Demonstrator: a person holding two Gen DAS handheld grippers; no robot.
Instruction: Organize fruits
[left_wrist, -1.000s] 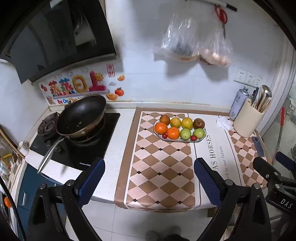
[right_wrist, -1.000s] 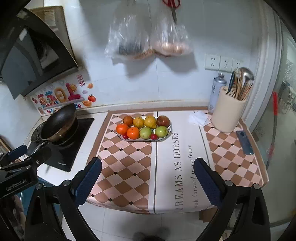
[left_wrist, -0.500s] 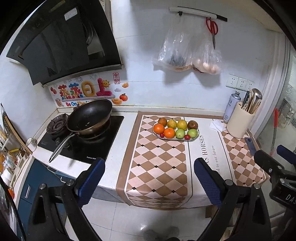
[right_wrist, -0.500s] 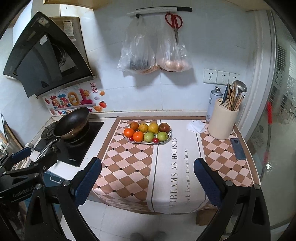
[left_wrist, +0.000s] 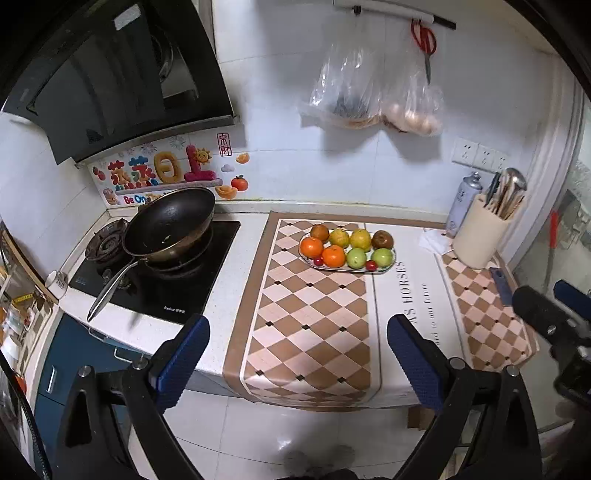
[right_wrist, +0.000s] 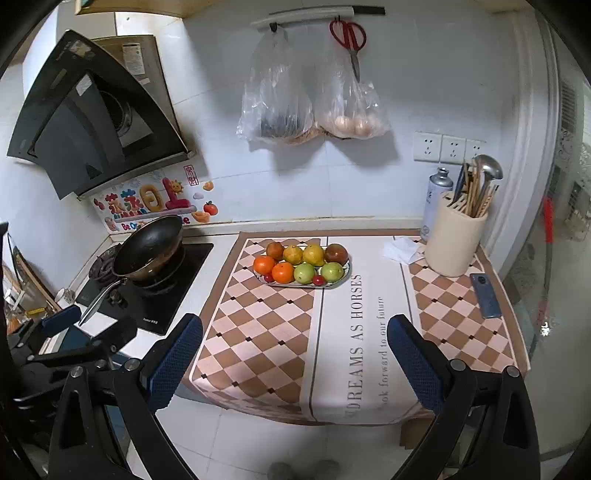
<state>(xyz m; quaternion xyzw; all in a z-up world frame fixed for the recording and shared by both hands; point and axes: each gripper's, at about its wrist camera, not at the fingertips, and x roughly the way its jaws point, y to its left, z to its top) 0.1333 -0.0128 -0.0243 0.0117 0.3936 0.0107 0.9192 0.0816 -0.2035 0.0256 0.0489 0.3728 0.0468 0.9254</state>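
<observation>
Both grippers, left (left_wrist: 297, 360) and right (right_wrist: 295, 356), hang spread wide and empty, well short of the far fruit plate (left_wrist: 386, 268); approach level, one fruit each.

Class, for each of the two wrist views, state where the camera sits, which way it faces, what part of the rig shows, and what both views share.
Left wrist: sits on the left gripper, off the counter's front edge, facing the wall; both blue fingers spread apart, the right gripper at the right edge.
Right wrist: sits on the right gripper, facing the same wall from farther right; its fingers apart, the left gripper lower left.
Shared: fruit plate, wok, utensil holder.
</observation>
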